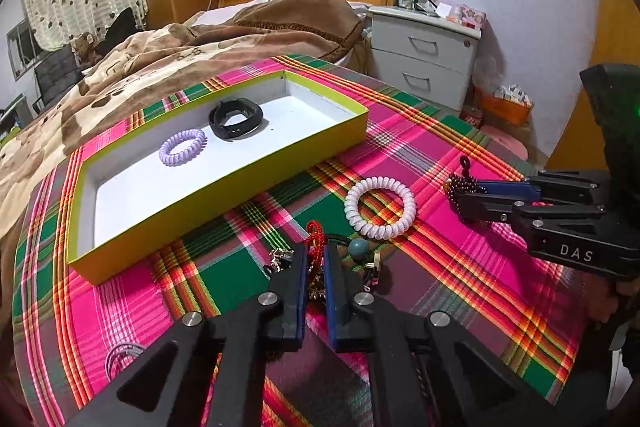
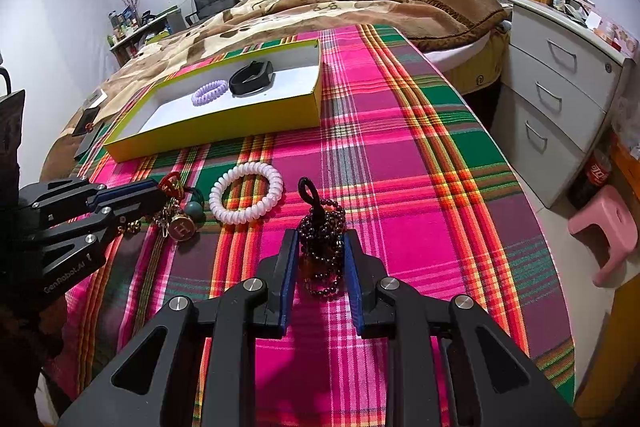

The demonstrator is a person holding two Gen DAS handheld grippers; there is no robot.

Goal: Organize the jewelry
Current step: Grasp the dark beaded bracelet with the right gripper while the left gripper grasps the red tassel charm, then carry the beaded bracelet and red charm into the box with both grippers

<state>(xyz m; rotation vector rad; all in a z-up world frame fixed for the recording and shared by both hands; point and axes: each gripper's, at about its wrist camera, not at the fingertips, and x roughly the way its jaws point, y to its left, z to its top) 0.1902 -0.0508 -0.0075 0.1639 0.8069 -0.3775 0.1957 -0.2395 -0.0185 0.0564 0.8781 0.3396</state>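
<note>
A yellow-rimmed white box (image 1: 224, 195) (image 2: 224, 123) lies on the plaid cloth and holds a purple coil band (image 1: 182, 147) (image 2: 209, 92) and a black watch band (image 1: 236, 119) (image 2: 252, 78). A white coil bracelet (image 1: 380, 208) (image 2: 246, 197) lies on the cloth. My left gripper (image 1: 316, 259) (image 2: 160, 197) is shut on a red-cord charm bundle (image 1: 315, 239) (image 2: 176, 215). My right gripper (image 2: 322, 243) (image 1: 464, 197) is closed around a dark bead bracelet (image 2: 323, 247) (image 1: 460, 187) lying on the cloth.
The plaid-covered table (image 2: 400, 147) stands beside a bed with a brown blanket (image 1: 180, 47). A white drawer unit (image 2: 560, 87) and a pink stool (image 2: 608, 227) stand to the right. A green bead and a gold "H" charm (image 2: 182, 227) lie near the left gripper.
</note>
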